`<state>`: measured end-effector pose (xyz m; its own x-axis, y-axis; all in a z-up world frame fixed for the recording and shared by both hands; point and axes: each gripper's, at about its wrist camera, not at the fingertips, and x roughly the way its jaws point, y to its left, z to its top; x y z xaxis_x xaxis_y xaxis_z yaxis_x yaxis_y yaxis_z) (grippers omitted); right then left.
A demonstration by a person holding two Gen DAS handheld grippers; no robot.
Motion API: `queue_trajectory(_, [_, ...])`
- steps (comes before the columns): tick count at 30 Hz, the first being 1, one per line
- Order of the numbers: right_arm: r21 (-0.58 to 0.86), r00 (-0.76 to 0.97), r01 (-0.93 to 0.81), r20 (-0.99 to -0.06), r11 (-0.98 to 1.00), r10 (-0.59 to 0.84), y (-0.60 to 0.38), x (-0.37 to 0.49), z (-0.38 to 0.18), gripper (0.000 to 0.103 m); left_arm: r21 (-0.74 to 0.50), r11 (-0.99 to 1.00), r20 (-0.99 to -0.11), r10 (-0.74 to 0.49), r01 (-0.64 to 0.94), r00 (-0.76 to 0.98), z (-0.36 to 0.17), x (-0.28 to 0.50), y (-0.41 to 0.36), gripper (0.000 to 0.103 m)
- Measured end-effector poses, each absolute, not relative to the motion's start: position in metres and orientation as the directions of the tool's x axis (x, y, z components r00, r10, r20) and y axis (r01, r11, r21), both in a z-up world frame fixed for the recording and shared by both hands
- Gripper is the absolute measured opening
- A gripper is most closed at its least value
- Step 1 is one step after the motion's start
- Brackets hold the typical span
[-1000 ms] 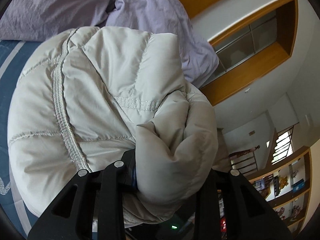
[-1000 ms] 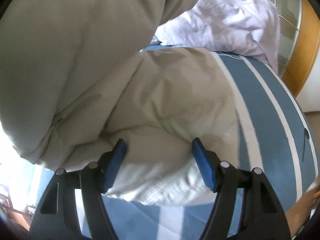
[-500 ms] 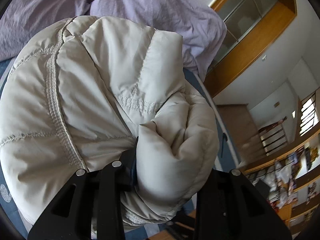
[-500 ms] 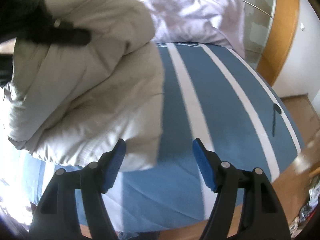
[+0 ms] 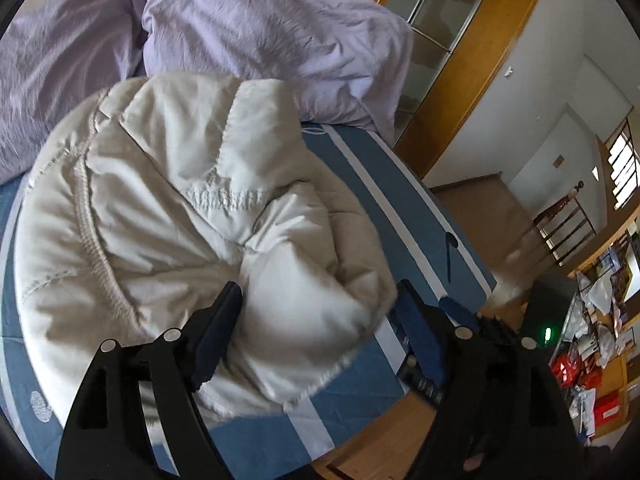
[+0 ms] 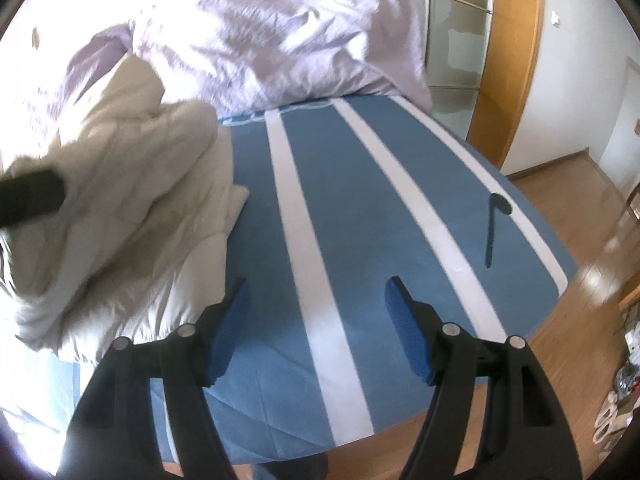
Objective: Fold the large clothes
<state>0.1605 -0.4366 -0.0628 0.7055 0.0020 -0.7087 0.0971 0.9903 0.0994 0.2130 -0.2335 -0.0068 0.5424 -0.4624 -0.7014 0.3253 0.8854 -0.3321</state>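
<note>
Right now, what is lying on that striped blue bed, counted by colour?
Cream: 1, puffy quilted cream jacket
Lilac: 1, crumpled lilac duvet
Dark: 1, small dark long-handled tool
Total: 3

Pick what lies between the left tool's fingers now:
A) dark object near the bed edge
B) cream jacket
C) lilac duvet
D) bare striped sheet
B: the left tool is open with a puffy fold of the jacket bulging between its fingers.
</note>
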Motion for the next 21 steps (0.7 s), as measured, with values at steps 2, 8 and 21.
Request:
queue_trajectory(2, [0.109,0.716,0.106,-0.699,0.988,0.000,-0.439,0.158,-0.056,0.069,-0.337,0.884,-0.692,-0.466,0.324,0.552,0.000,0.206,-0.226,0.079])
queue_trajectory(8, [0.107,0.731,0.100,-0.682,0.989,0.000,-0.437,0.157,-0.043,0.069,-0.337,0.900,-0.667,-0.436,0.278,0.604,0.016,0.196,-0.196,0.080])
queue_trajectory(21, [0.123,0.730,0.085,-0.683,0.989,0.022,-0.426,0.153,-0.036,0.070,-0.225,0.966,-0.732,-0.255,0.130,0.632,-0.012,0.202,-0.169,0.080])
